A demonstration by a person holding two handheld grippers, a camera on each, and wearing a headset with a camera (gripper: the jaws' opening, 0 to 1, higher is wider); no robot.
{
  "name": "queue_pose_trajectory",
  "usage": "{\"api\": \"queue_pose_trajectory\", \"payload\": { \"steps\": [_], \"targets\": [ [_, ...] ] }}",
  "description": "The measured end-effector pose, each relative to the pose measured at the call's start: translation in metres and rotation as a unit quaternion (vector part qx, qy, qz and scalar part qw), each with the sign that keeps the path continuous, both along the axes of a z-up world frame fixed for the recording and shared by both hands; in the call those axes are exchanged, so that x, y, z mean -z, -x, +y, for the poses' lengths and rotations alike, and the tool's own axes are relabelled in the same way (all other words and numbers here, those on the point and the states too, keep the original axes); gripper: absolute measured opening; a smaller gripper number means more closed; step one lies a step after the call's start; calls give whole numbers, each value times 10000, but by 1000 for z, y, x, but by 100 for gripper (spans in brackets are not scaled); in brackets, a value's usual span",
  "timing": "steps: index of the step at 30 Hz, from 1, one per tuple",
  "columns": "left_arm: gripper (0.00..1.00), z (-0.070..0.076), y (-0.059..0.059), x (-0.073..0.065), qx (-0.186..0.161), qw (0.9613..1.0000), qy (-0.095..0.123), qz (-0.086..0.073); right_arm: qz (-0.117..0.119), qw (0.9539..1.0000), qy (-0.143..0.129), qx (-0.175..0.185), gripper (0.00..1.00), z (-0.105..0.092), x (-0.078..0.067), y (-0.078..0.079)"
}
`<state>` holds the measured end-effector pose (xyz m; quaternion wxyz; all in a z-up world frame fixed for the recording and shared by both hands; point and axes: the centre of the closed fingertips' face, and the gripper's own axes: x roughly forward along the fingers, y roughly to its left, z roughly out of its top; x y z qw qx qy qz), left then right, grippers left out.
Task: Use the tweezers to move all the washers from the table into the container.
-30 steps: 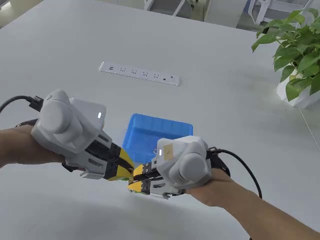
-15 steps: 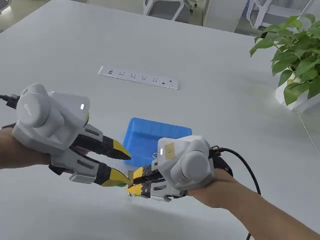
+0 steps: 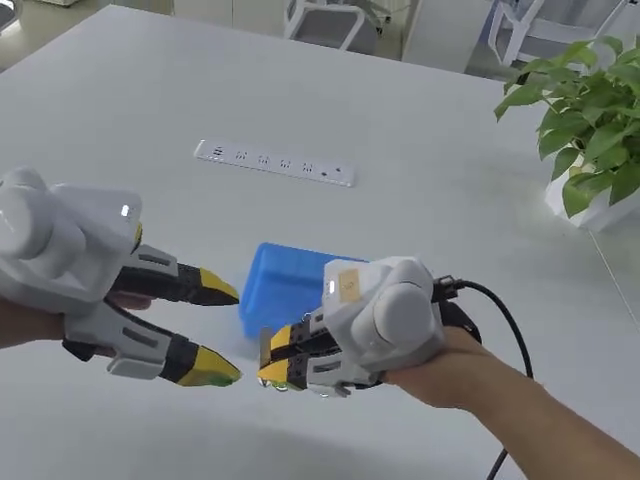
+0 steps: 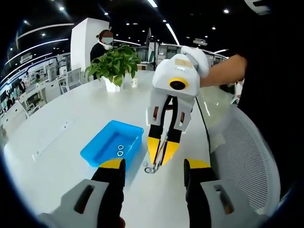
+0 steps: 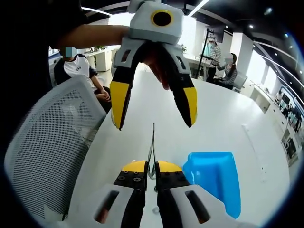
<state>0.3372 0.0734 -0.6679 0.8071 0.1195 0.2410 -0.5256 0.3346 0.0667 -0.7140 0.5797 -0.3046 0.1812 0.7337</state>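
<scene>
My right gripper (image 3: 272,367) is shut on thin metal tweezers (image 5: 152,142), whose tips point down at the white table just in front of the blue container (image 3: 290,278). In the left gripper view the tweezers (image 4: 160,153) end at a small washer (image 4: 148,169) on the table; whether they grip it I cannot tell. Two washers (image 4: 120,150) lie inside the container (image 4: 110,142). My left gripper (image 3: 222,332) is open and holds nothing, facing the right gripper from a short way to the left. Its own jaws (image 4: 154,167) stand wide apart.
A white power strip (image 3: 275,163) lies on the table beyond the container. A potted plant (image 3: 590,110) stands at the far right edge. A white mesh chair (image 5: 52,142) is at the table's near side. People are in the room behind.
My left gripper has opened and drawn back to the left, away from the right gripper it was pressed against. The right gripper has stayed put, shut on the tweezers.
</scene>
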Motion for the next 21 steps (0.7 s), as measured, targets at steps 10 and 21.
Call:
{"api": "queue_pose_trajectory", "payload": {
  "steps": [10,21],
  "targets": [
    [68,4,-2,4,-147,9999,-41,14,29,9999,-54,133,7,-2,-24,-15],
    [76,7,-6,6,-307,9995,-30,-21,24,9996,-111,240,7,-6,-45,-34]
  ]
}}
